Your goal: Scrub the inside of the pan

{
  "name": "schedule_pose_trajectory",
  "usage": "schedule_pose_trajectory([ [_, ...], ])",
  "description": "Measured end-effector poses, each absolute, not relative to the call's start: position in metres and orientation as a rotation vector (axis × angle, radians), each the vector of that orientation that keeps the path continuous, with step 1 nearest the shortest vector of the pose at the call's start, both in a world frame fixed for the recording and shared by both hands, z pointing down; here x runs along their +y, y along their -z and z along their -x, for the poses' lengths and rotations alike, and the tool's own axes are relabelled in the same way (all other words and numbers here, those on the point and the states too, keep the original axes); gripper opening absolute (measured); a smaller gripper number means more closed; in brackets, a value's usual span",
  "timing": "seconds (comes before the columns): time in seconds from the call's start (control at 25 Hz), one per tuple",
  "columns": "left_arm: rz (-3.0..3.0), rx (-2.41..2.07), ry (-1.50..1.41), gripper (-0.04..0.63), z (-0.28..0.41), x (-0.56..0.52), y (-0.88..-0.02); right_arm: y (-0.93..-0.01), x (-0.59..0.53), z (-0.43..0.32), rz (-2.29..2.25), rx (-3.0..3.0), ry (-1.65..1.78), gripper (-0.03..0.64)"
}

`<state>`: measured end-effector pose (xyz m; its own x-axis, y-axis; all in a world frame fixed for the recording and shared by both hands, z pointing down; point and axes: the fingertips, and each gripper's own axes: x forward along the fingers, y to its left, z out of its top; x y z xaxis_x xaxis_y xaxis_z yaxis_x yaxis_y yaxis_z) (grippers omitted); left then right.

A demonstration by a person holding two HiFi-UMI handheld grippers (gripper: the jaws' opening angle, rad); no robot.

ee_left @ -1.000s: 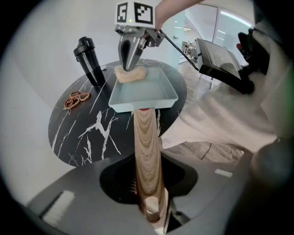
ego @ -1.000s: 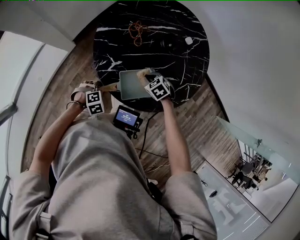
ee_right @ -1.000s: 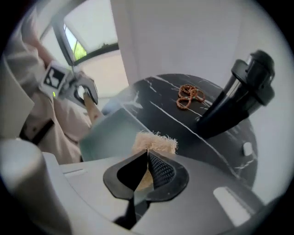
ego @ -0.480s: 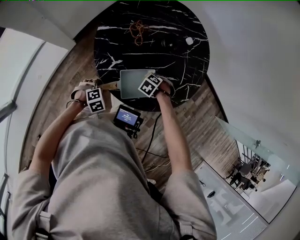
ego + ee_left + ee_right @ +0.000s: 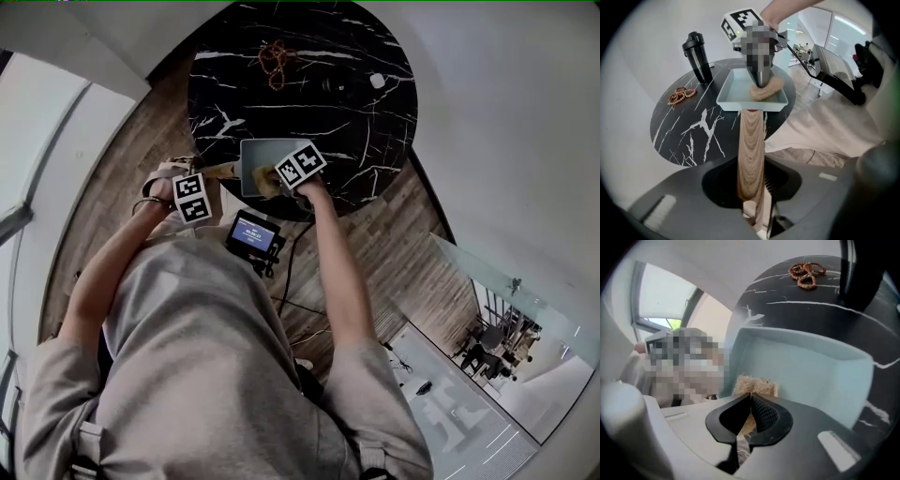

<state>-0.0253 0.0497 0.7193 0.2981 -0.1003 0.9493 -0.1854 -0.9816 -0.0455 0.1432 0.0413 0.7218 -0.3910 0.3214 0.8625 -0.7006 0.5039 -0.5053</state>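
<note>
While my left gripper [image 5: 752,206] has its jaws clamped on the wooden handle [image 5: 751,150] of the pan [image 5: 258,152], I have the anchor I need for scrubbing, and I would not loosen that hold. This pale blue-green square pan sits at the near edge of the black marbled surface [image 5: 309,84], with its handle reaching out past that edge. My right gripper [image 5: 751,397] has its jaws closed on a tan fibrous scrubbing pad [image 5: 754,384]. That pad is down inside the pan, close to the wall on the handle side, though I cannot tell how hard it presses on the floor. I judge the scrubbing to be under way, since nothing in these views shows how much of the inside has been covered. To do it well, I would lay the pad flat against the floor rather than ride on its edge. I would work in short overlapping strokes from this near side toward the far wall, then along each wall and into the corners, where residue tends to collect. Being soft and pinched at one end only, the pad will likely fold or pull free if dragged hard, so light, even pressure seems safer. Strokes away from the handle could slide the pan across the smooth surface, so the left hold should resist each one. A black bottle [image 5: 697,56] and a string of beads [image 5: 682,95] lie well apart from the pan and should not interfere.
</note>
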Motion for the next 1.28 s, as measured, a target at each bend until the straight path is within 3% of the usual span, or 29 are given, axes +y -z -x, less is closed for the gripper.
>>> schedule_pose_trajectory([
  [0.24,-2.477,-0.275,-1.812,0.100,0.025,0.048,-0.719,-0.727,0.058,-0.099,-0.255,-1.648,-1.038,0.023],
  [0.36,-2.479,-0.278,-1.818,0.100,0.026,0.048,-0.720,-0.710,0.052,-0.087,-0.286,-1.750,-1.203,0.023],
  [0.52,-2.523,-0.300,-1.784,0.117,0.026,0.045,-0.715,-0.616,0.023,-0.045,-0.308,-2.181,-1.650,0.023],
  [0.64,-2.587,-0.377,-1.626,0.187,0.027,0.038,-0.693,-0.535,0.002,-0.051,-0.431,-2.514,-1.685,0.023],
  [0.76,-2.679,-0.466,-1.459,0.201,0.029,0.037,-0.656,-0.478,0.005,-0.094,-0.744,-2.733,-1.525,0.023],
  [1.0,-2.879,-0.682,-1.050,0.198,0.016,0.026,-0.553,-0.412,0.067,-0.192,-1.581,-2.711,-0.845,0.023],
  [1.28,-3.075,-0.892,-0.527,0.152,-0.014,0.102,-0.391,-0.333,0.167,-0.176,-1.859,-2.539,-0.345,0.025],
])
